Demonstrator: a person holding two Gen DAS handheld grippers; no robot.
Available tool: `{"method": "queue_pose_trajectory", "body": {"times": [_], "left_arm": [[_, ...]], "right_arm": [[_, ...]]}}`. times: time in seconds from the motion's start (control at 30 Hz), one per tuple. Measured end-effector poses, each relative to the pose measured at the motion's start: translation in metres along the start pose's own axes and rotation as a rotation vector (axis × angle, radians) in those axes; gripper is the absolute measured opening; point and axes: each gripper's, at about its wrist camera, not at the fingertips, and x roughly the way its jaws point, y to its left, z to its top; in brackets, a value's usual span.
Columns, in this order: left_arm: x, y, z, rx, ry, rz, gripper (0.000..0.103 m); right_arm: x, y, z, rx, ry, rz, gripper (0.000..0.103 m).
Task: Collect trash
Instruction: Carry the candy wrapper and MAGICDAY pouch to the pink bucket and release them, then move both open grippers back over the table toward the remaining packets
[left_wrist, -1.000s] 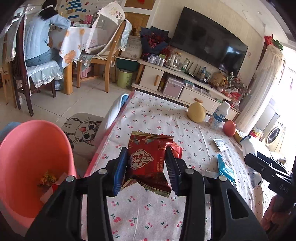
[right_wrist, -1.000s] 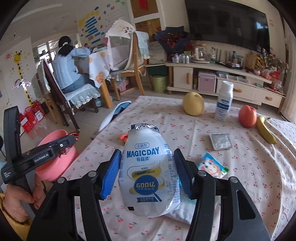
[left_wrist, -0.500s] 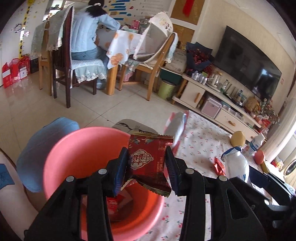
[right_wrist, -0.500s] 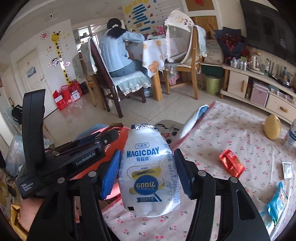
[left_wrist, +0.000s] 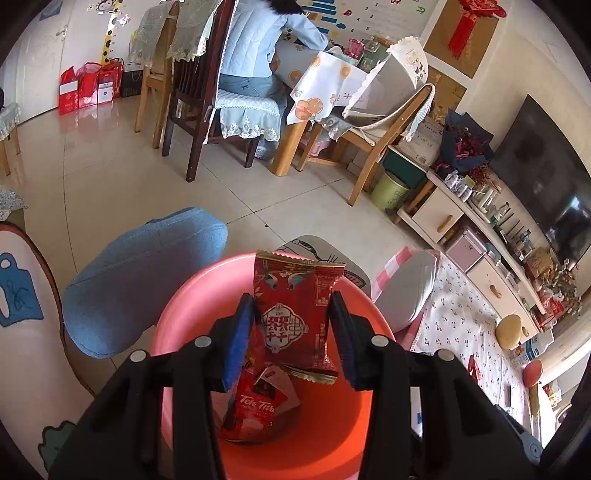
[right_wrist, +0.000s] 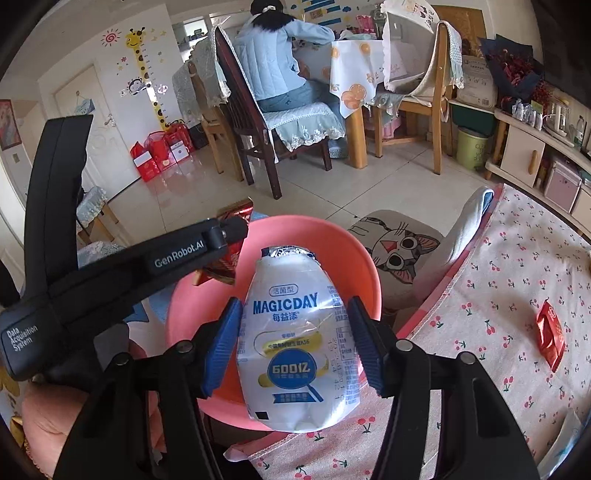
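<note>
The left gripper (left_wrist: 291, 328) pinches a red snack packet (left_wrist: 295, 314) over the pink bin (left_wrist: 332, 443), where a wrapper (left_wrist: 258, 406) lies. The right gripper (right_wrist: 295, 343) clamps a white drink pouch (right_wrist: 299, 347) above the bin's near right rim, beside the table (right_wrist: 517, 295), where another red packet (right_wrist: 550, 334) lies.

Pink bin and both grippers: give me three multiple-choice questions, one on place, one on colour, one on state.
1. Where is the red snack wrapper?
A. Over the pink bin
B. On the table
C. On the floor

2. What colour is the small packet left on the tablecloth?
A. Blue
B. Red
C. Green

3. What does the right gripper hold?
A. Nothing
B. A banana
C. The white MAGICDAY pouch

Answers: 1 A, the left gripper holds it above the bin's opening; 2 B, it is plainly red; 3 C, the jaws clamp the pouch's sides.
</note>
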Motion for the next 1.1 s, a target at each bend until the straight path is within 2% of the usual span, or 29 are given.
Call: {"method": "queue_pose_trajectory", "body": {"times": [0.07,0.13,0.3,0.6,0.9,1.1], "left_arm": [[0.000,-0.001,0.000,0.004,-0.008,0.012,0.053],[-0.002,-0.003,-0.001,0.009,-0.020,0.033,0.073],[-0.003,-0.009,-0.001,0.010,-0.039,0.059,0.087],[-0.002,-0.036,-0.007,0.098,-0.039,0.024,0.088],[-0.004,-0.065,-0.023,0.185,-0.038,-0.034,0.088],[0.000,-0.092,-0.039,0.249,0.003,-0.059,0.088]], "right_arm": [[0.004,-0.001,-0.002,0.003,0.009,0.013,0.064],[0.001,-0.001,-0.005,0.007,-0.002,-0.016,0.078],[-0.014,-0.015,-0.011,0.052,-0.028,-0.043,0.085],[-0.053,-0.043,-0.028,0.123,-0.080,-0.136,0.088],[-0.089,-0.065,-0.048,0.180,-0.094,-0.212,0.089],[-0.114,-0.079,-0.064,0.185,-0.116,-0.258,0.093]]}}
